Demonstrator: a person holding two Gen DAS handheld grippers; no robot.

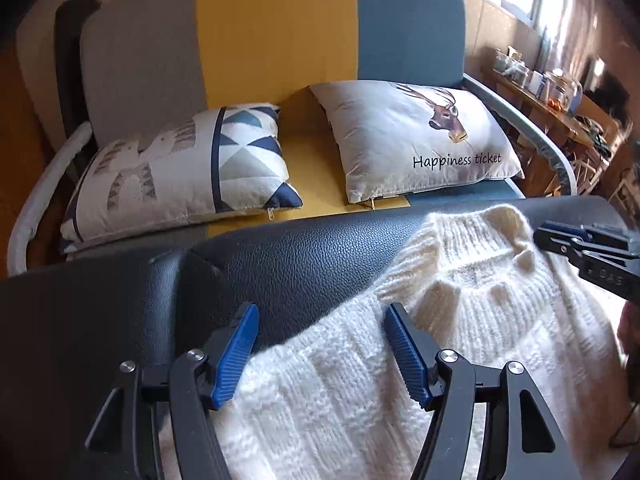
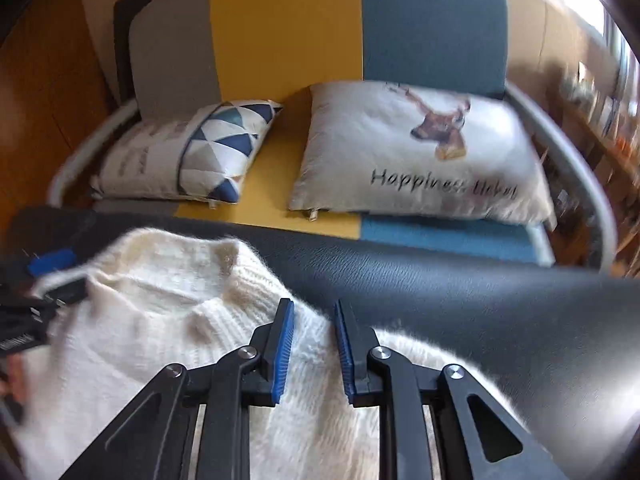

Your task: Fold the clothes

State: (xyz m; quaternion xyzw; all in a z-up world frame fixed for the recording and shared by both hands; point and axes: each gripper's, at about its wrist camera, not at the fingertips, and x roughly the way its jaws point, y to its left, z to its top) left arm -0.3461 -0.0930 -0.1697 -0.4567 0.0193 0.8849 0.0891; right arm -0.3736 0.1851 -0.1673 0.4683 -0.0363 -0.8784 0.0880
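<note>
left claw (image 1: pixel 320 316): released, jaws wide, over the near-left edge of the white knit sweater (image 1: pixel 460 320) | sweater: spread on the black leather bench (image 1: pixel 300 256), collar toward the far side | right claw (image 2: pixel 314 312): jaws narrowly parted over the sweater's right shoulder, grasp cannot be told | far: two pillows on the sofa (image 1: pixel 276 32)

A black leather-look surface (image 1: pixel 304 256) carries a white knitted sweater (image 1: pixel 460 320) spread over it
</note>
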